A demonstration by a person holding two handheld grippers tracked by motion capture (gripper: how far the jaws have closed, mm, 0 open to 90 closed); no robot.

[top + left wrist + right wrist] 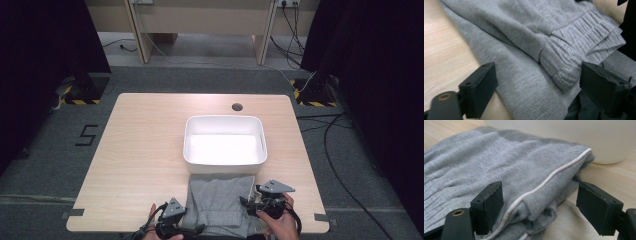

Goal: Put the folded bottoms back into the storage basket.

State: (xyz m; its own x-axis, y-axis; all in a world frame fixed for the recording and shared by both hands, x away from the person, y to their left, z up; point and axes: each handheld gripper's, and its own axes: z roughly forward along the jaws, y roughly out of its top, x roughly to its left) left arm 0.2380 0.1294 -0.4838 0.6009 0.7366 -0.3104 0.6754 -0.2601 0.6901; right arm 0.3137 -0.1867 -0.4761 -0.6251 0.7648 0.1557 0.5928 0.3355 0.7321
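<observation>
Grey carpet and dark curtains ring the pale wooden desk (140,150) I work at.

My left tool (537,92) has its jaws spread wide, one on each side of the near left edge of the folded grey garment (524,50); the left gripper view shows the cloth lying between them, with a ribbed cuff (559,67) bunched just ahead of the right jaw. I cannot tell whether either jaw touches the fabric. That ribbing is too small to make out from the high view, which instead shows the left tool (172,212) low at the desk's near edge, tilted in toward the garment (217,202), its grey plate on top and my hand behind it at the frame's bottom.

My right tool (539,210) is also spread wide, its jaws straddling the garment's right corner (499,170). The right gripper view picks out a thin white piping (549,178) running along that folded edge, and bare desk (614,177) under the right jaw. In the high view the right tool (260,200) sits at the garment's right side, my hand (282,222) wrapped around it from below, angled inward.

Just beyond the garment stands a white bin (225,120), its near wall touching or nearly touching the cloth; its wall (574,135) rises behind the garment in the right gripper view. Its inside looks bare white.
</observation>
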